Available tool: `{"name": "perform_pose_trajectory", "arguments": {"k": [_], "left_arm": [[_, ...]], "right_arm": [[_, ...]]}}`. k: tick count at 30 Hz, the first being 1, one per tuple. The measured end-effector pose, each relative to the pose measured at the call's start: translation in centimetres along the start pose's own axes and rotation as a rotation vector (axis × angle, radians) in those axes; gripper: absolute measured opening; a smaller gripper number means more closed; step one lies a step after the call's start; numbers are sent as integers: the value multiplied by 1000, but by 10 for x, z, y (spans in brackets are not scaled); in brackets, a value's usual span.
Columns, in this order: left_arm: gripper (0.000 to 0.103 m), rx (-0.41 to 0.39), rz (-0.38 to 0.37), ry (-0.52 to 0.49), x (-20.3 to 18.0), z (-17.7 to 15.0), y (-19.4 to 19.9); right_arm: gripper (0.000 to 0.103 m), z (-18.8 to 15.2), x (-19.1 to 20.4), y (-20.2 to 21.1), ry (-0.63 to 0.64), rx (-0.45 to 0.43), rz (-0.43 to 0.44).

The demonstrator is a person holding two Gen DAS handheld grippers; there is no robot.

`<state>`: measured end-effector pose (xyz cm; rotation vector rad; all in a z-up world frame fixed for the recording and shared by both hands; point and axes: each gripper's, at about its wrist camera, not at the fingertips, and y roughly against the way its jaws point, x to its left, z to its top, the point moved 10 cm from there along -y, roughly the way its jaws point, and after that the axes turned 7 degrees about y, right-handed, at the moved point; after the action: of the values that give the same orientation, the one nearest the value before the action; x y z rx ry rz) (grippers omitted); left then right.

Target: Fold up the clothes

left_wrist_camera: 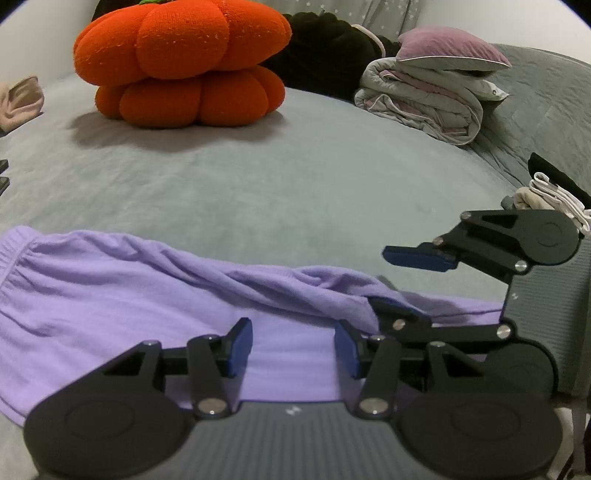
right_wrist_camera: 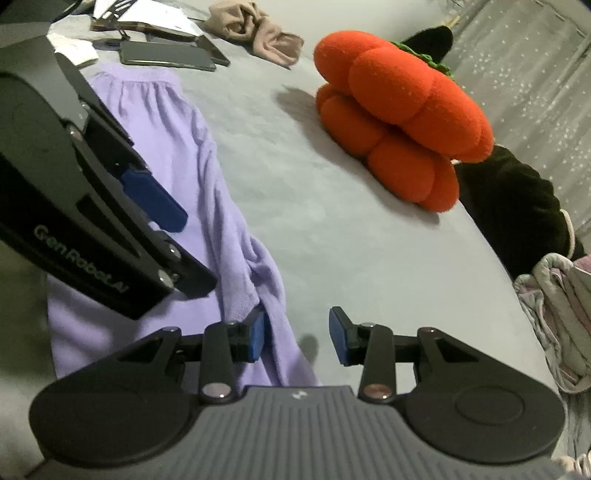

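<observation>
A lilac garment (left_wrist_camera: 122, 295) lies spread on the grey bed cover (left_wrist_camera: 277, 184), with its gathered waistband at the far left. My left gripper (left_wrist_camera: 293, 347) hovers open over its near part, nothing between the blue pads. In the same view my right gripper (left_wrist_camera: 384, 280) comes in from the right at the garment's rumpled right end, its lower finger against the fold. In the right wrist view the right gripper (right_wrist_camera: 299, 338) is open; the lilac garment (right_wrist_camera: 166, 155) has its edge beside the left pad, and neither pad presses on it.
An orange pumpkin cushion (left_wrist_camera: 181, 62) and a black cushion (left_wrist_camera: 325, 48) sit at the back. A folded quilt (left_wrist_camera: 424, 103) with a mauve pillow (left_wrist_camera: 450, 48) lies back right. Phones (right_wrist_camera: 166, 55), papers and a beige cloth (right_wrist_camera: 258, 33) lie beyond the waistband.
</observation>
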<state>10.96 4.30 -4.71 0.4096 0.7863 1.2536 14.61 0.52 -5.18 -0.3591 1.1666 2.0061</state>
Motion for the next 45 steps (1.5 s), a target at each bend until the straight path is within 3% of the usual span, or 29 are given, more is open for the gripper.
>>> {"name": "perform_pose_trajectory", "arguments": {"k": [7, 13, 19, 26, 38, 42, 45], "left_arm": [[51, 7, 7, 25, 6, 0, 8], [51, 7, 9, 42, 11, 1, 8], [51, 9, 3, 44, 12, 2, 6], [51, 10, 0, 59, 13, 5, 3], [51, -9, 27, 15, 16, 16, -8], [51, -12, 36, -6, 16, 16, -8], [51, -12, 40, -8, 16, 17, -9]], "right_arm": [[41, 7, 3, -3, 91, -56, 74], [41, 12, -1, -10, 59, -103, 102], [41, 15, -13, -10, -113, -156, 162], [41, 16, -27, -2, -294, -185, 290], [43, 12, -35, 0, -365, -213, 294], [43, 6, -31, -4, -299, -169, 275], [44, 1, -24, -7, -170, -118, 225]]}}
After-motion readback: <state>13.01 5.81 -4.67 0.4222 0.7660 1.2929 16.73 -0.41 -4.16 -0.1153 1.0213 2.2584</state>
